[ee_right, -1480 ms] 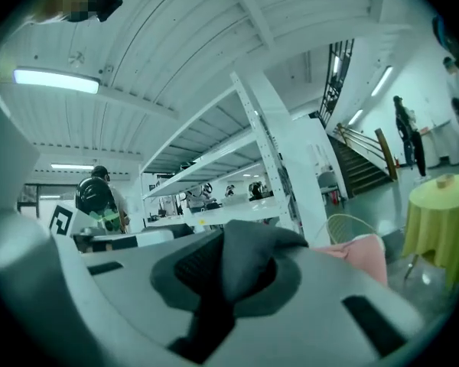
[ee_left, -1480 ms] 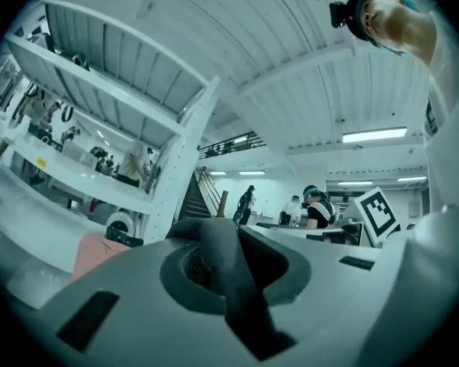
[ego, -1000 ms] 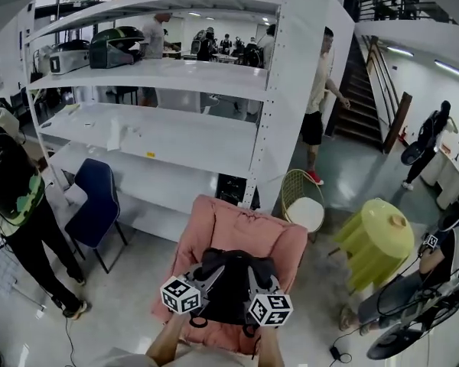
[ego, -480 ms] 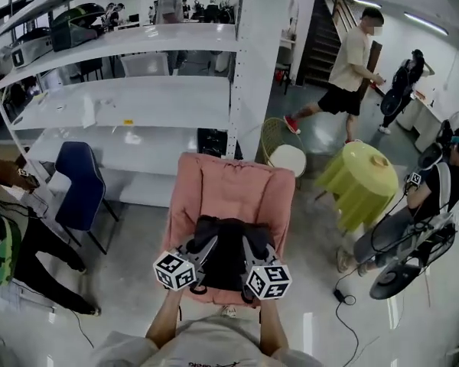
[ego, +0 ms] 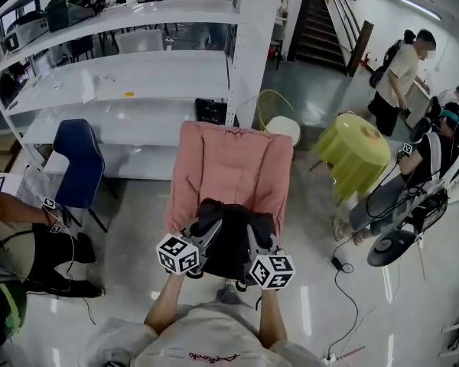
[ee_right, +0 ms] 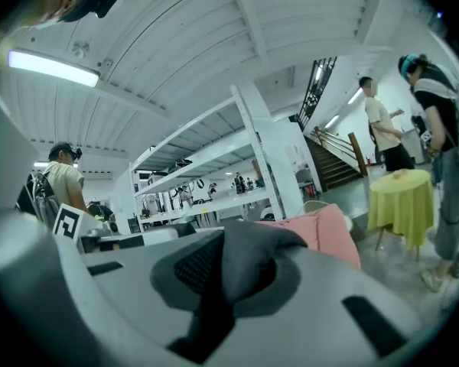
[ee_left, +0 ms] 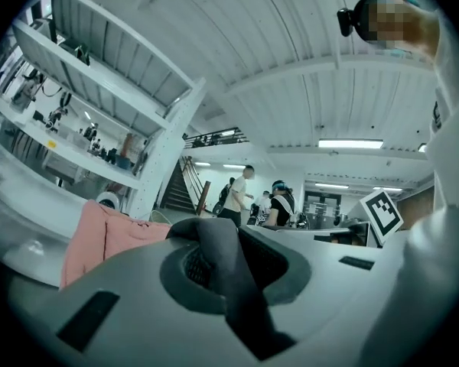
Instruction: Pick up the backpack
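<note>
The left gripper (ego: 201,241) pinches one grey strap (ee_left: 220,270) of the backpack, and the right gripper (ego: 254,245) pinches the other strap (ee_right: 243,266). The black backpack (ego: 228,235) sits right between them, standing tall, at the front edge of the pink chair (ego: 229,167). Both hands are just as near, so I think they should lift together.

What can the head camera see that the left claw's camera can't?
Only the head view shows the whole black backpack, gripped by the left claw and right claw, and the yellow table. Only the left gripper view shows the ceiling light and, up close, the grey strap pinched in the left claw. Both show the pink armchair and the white shelves.
</note>
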Motion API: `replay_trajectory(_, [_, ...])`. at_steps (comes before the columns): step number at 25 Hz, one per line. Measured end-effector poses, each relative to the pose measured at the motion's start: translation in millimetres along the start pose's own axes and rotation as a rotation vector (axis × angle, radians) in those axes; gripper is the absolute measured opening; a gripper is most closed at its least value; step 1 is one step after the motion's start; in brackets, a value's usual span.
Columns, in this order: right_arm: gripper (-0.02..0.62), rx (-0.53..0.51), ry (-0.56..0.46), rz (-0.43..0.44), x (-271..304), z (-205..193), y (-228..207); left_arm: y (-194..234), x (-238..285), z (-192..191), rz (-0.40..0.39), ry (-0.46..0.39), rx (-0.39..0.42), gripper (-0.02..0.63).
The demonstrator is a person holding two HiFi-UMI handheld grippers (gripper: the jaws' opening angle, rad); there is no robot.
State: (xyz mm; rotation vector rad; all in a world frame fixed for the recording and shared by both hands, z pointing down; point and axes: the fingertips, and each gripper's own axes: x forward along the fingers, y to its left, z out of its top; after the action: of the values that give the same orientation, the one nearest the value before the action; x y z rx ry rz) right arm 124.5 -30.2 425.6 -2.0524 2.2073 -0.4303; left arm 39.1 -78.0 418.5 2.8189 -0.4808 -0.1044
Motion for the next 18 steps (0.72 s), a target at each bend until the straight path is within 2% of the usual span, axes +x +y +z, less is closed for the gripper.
replay_trajectory(11, [0.054, 0.016, 0.060, -0.025, -51.7, -42.9, 16.6, -37.5, -44.3, -45.2, 0.025, 0.031, -0.084, 0.052])
replay_trajectory(18, [0.054, -0.009, 0.023, -0.026, -66.4, -28.9, 21.6, -53.7, -46.8, -33.2, 0.003, 0.016, -0.053, 0.052])
